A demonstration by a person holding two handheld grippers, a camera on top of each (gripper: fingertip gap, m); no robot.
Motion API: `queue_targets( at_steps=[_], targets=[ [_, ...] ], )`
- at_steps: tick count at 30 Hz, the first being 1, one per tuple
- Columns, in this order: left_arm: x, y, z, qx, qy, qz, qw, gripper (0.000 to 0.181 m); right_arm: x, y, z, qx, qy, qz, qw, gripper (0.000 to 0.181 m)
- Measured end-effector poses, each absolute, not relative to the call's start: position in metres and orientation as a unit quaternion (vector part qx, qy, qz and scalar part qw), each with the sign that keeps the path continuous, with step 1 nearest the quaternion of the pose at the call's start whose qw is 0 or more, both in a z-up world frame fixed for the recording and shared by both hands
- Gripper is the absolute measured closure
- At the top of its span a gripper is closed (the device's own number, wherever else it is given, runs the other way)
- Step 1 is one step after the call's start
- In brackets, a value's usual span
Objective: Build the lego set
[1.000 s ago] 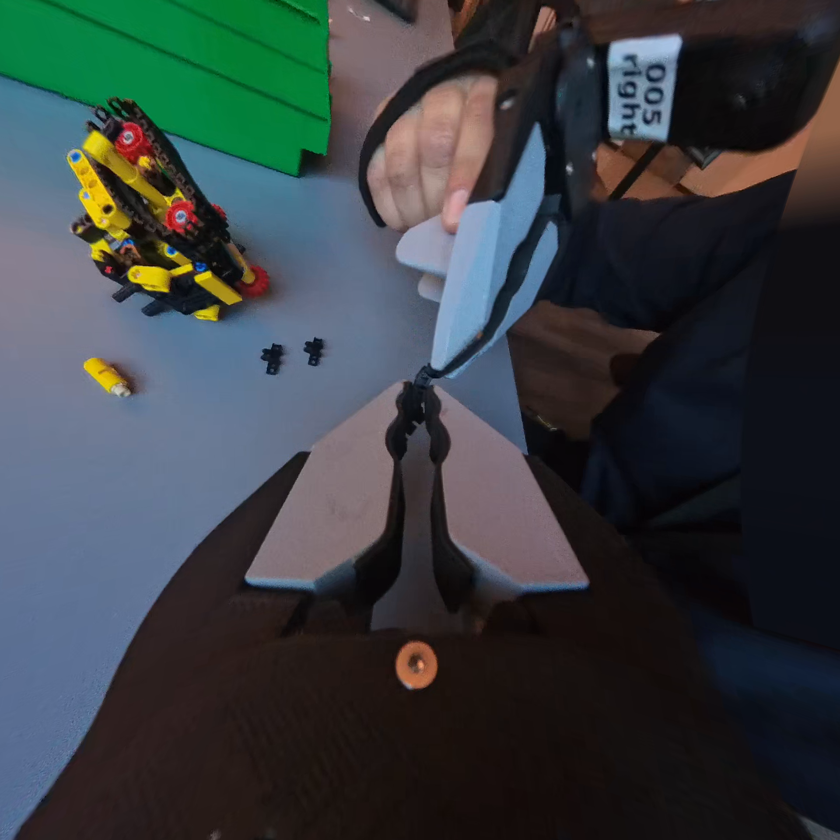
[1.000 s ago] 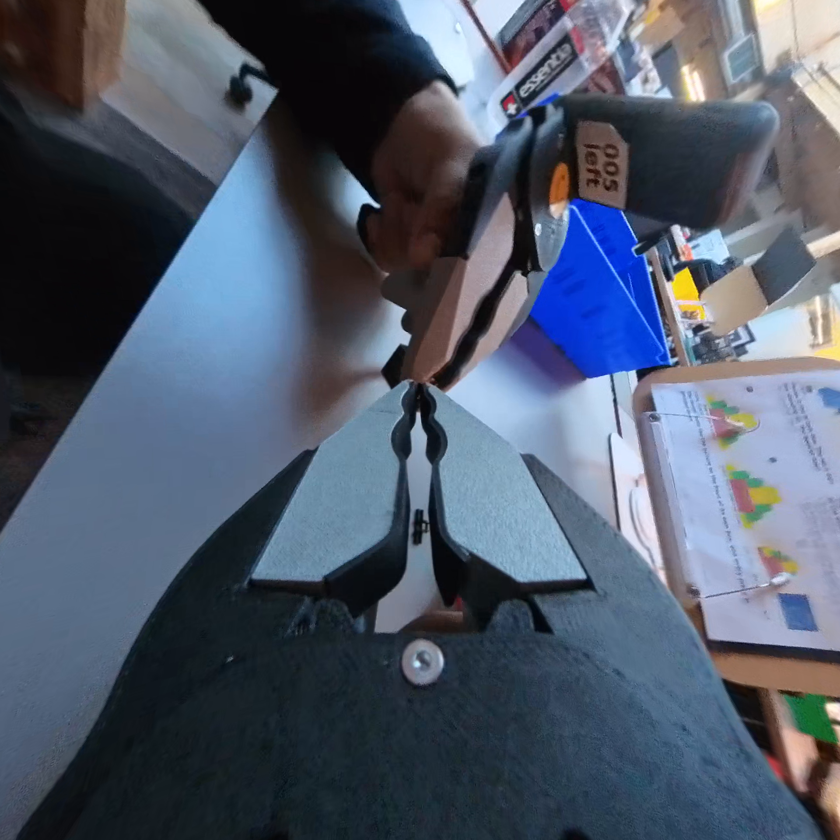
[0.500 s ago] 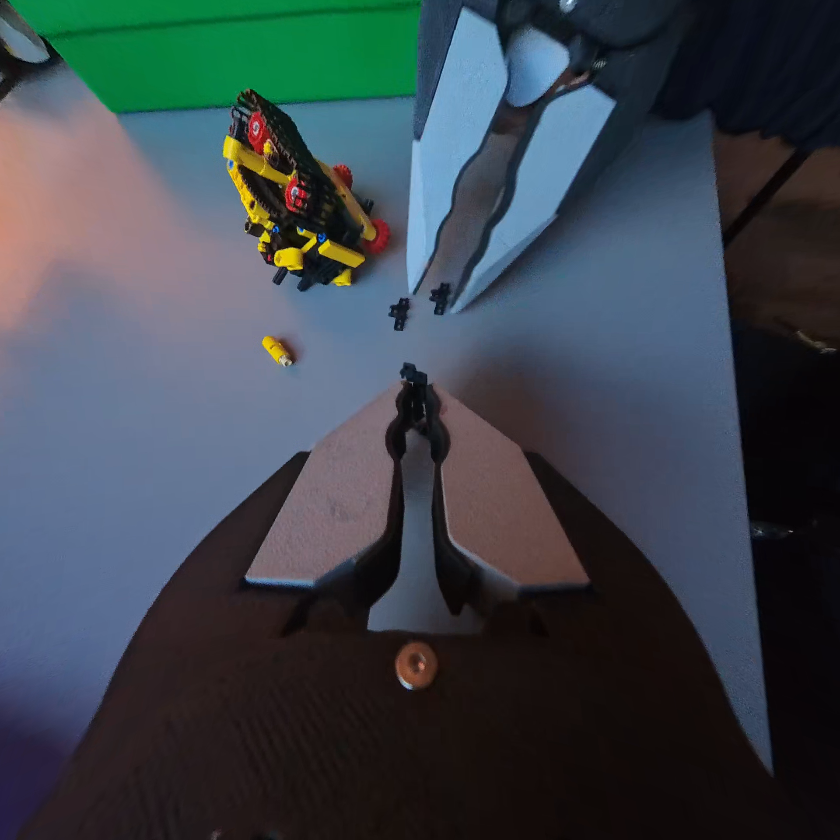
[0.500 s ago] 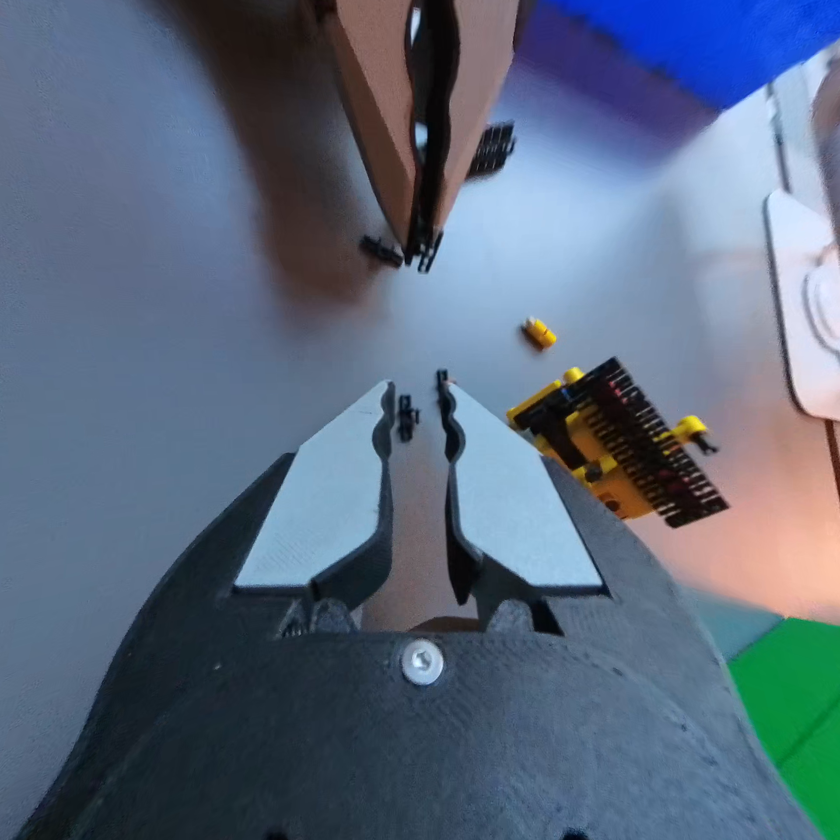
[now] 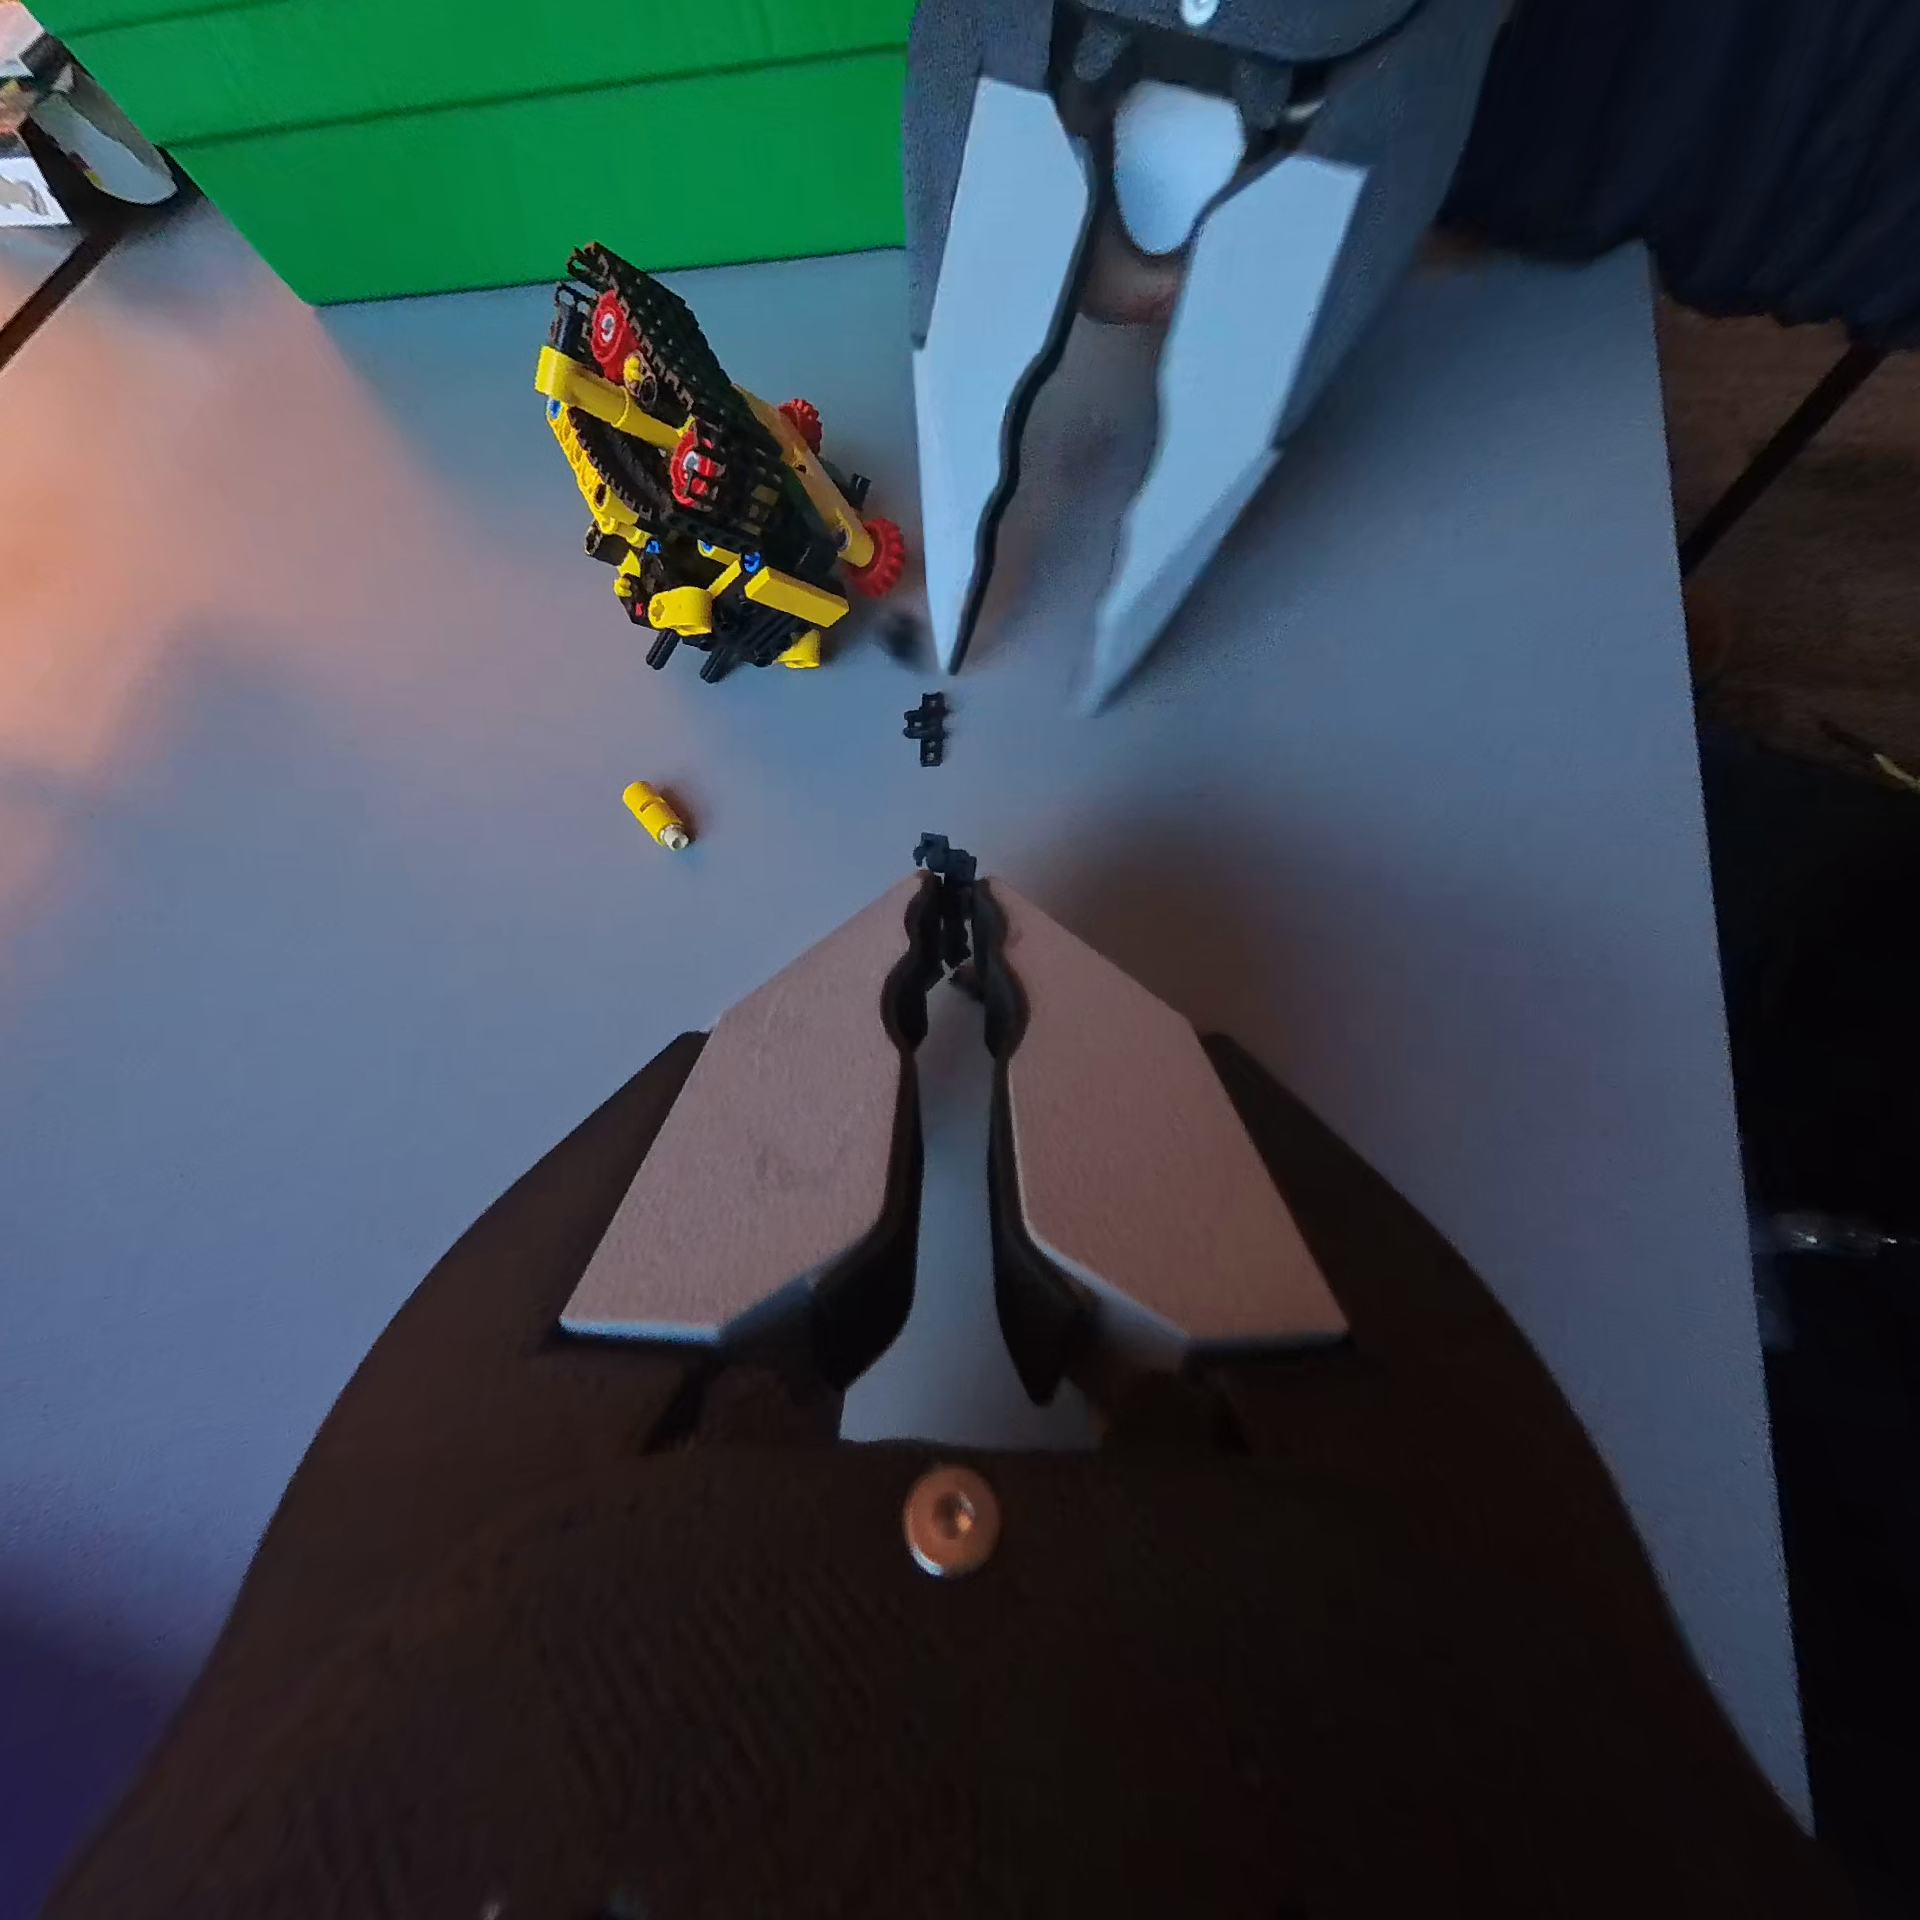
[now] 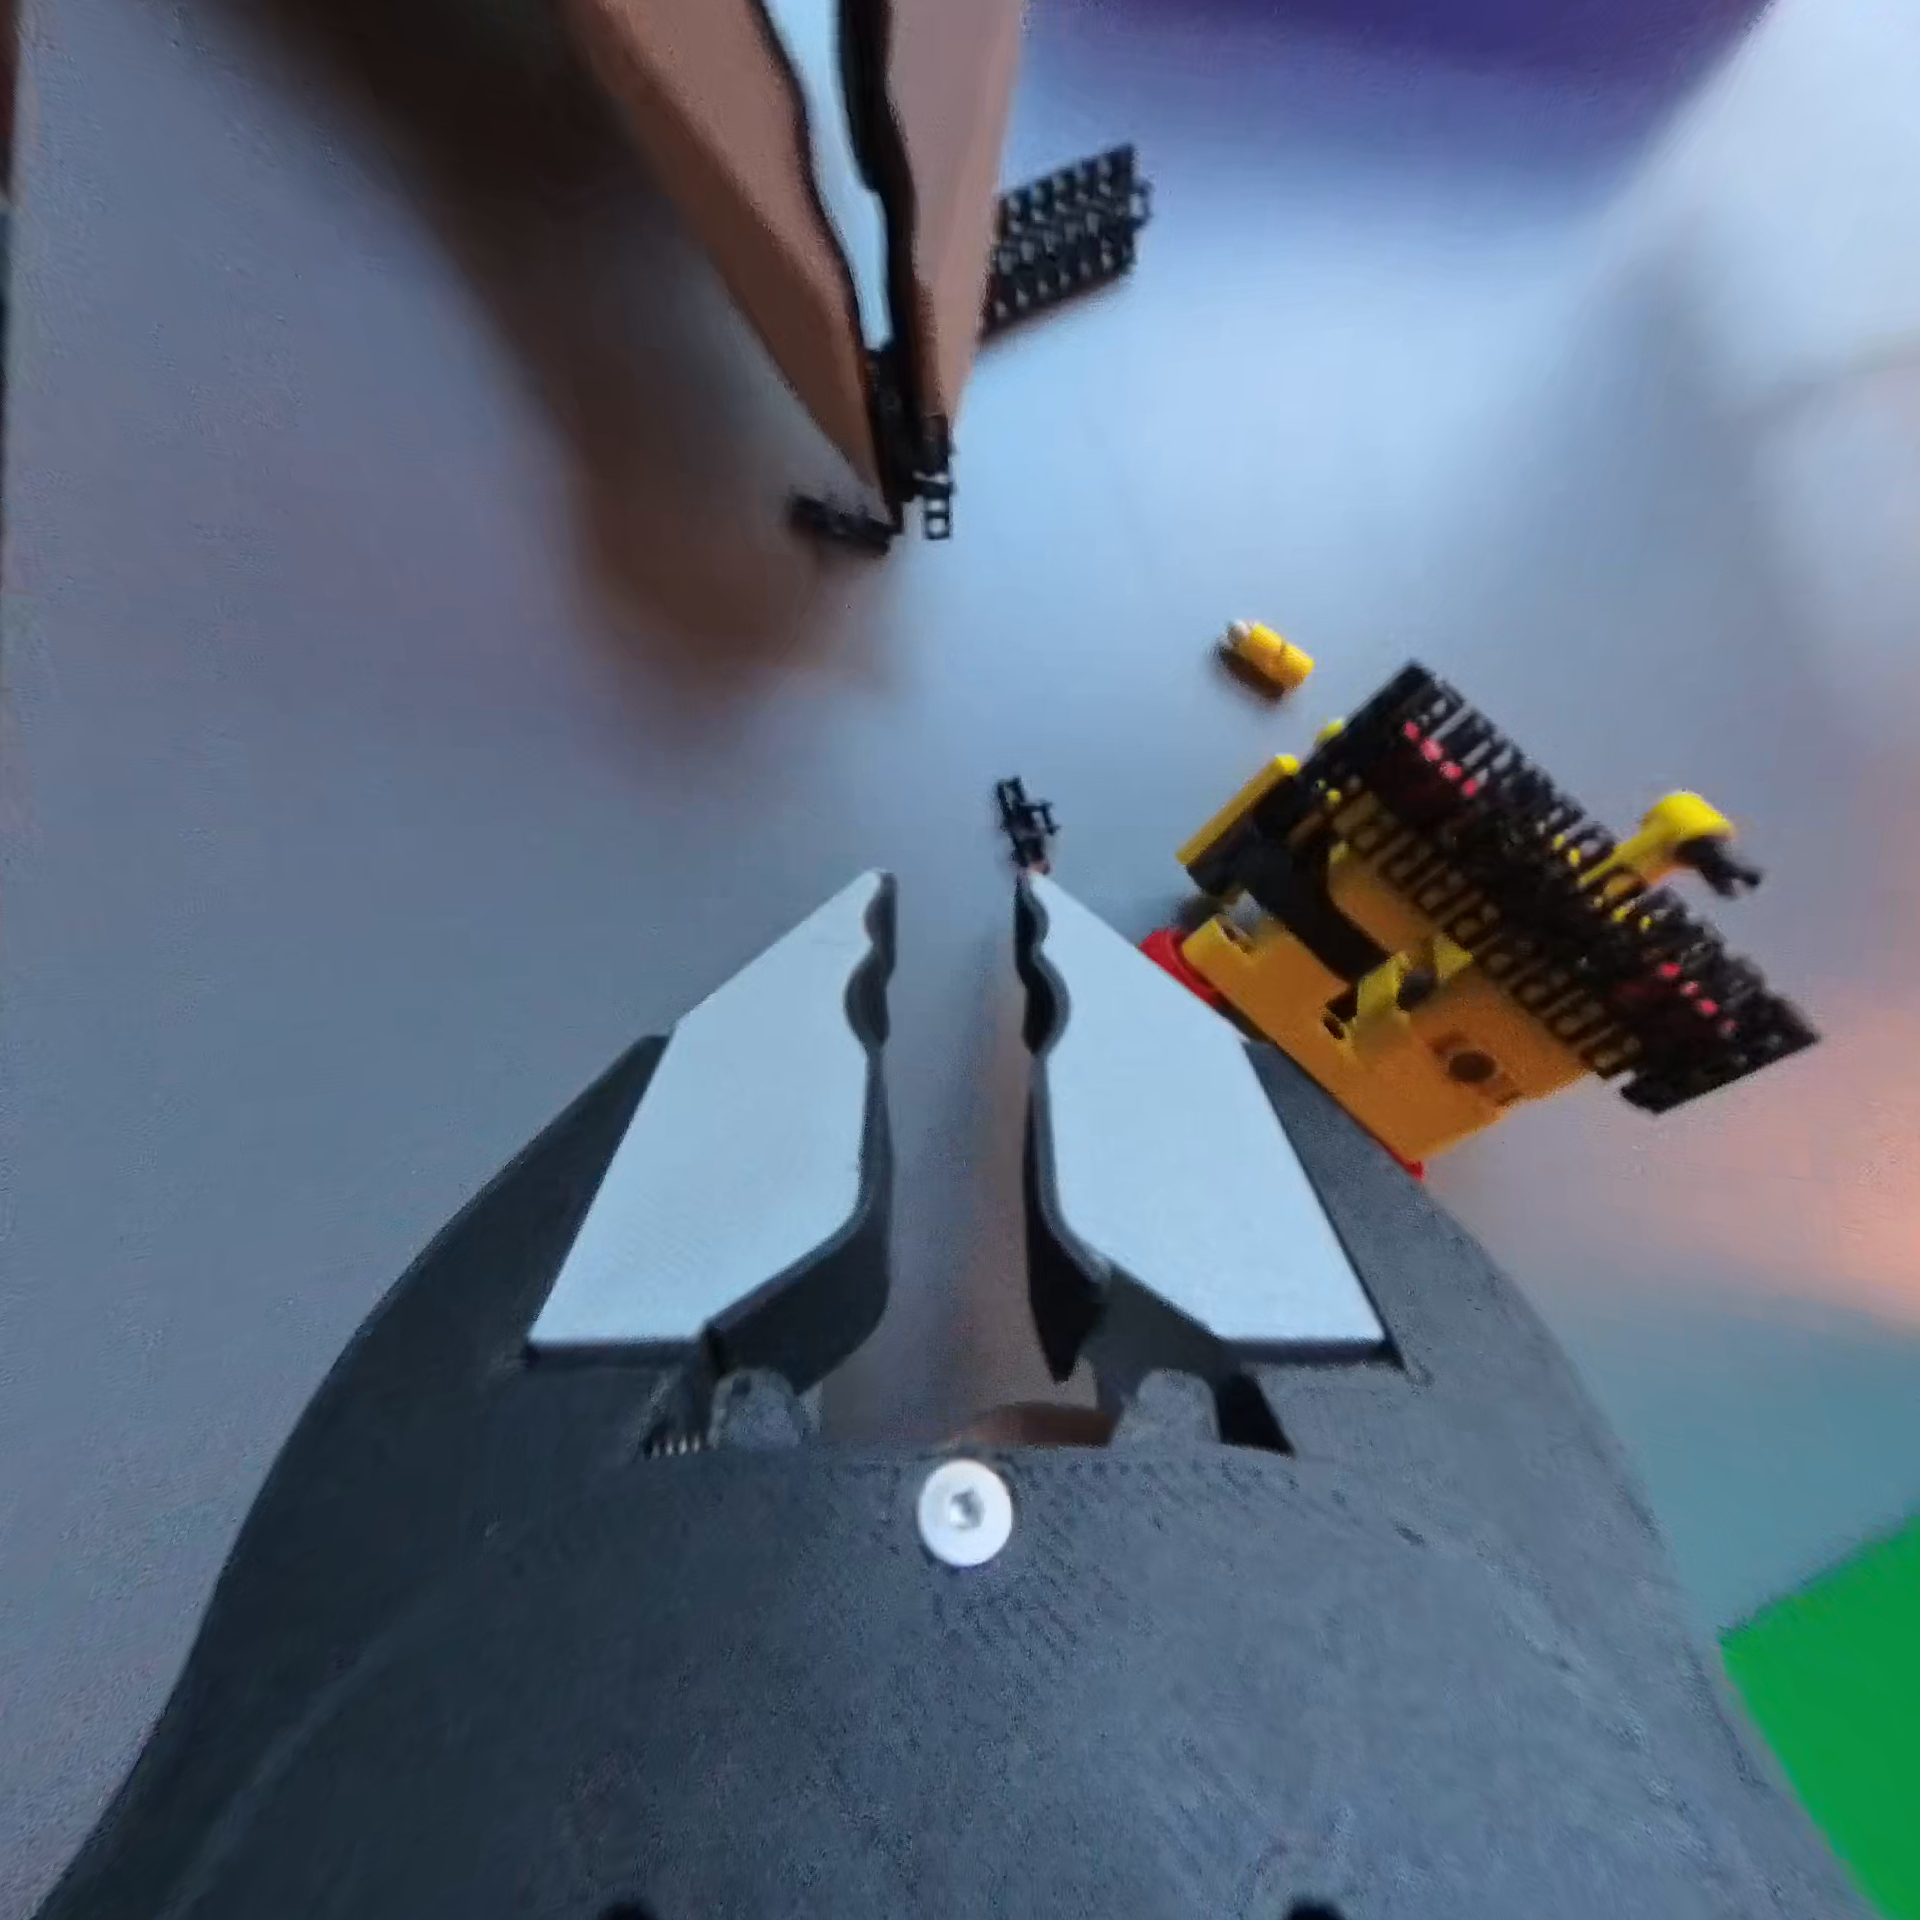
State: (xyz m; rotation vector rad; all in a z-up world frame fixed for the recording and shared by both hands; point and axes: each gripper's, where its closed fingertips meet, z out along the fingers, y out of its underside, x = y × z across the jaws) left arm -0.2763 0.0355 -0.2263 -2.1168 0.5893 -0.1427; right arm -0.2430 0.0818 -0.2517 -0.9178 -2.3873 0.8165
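Both my grippers hang over the grey table [image 5: 312,1039], facing each other across the loose lego bits.

The yellow-and-black tracked model [image 5: 707,468] lies tilted beside my right gripper [image 6: 954,894], whose fingers stand clearly apart and empty. My left gripper [image 5: 951,883] is pinched nearly closed on a short black track piece [image 5: 943,857] poking past its tips. A small black link [image 5: 927,727] lies on the table between the two grippers, just off my right fingertip; a yellow connector [image 5: 657,814] lies nearby.
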Motion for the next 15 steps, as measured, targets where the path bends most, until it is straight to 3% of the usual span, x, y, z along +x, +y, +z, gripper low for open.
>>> queue_targets(
  at_steps=[1, 5, 15],
  targets=[
    [-0.276, 0.035, -0.227, -0.857, 0.24, -0.059, 0.452, 0.179, -0.244, 0.08, -0.244, -0.321, -0.864, 0.302, 0.243, 0.146],
    [-0.272, 0.036, -0.226, -0.851, 0.254, -0.051, 0.457, 0.179, -0.238, 0.061, -0.198, -0.265, -0.826, 0.408, 0.284, 0.149],
    [-0.266, 0.039, -0.219, -0.831, 0.28, -0.026, 0.479, 0.18, -0.247, 0.066, -0.195, -0.278, -0.816, 0.403, 0.309, 0.154]
  ],
)
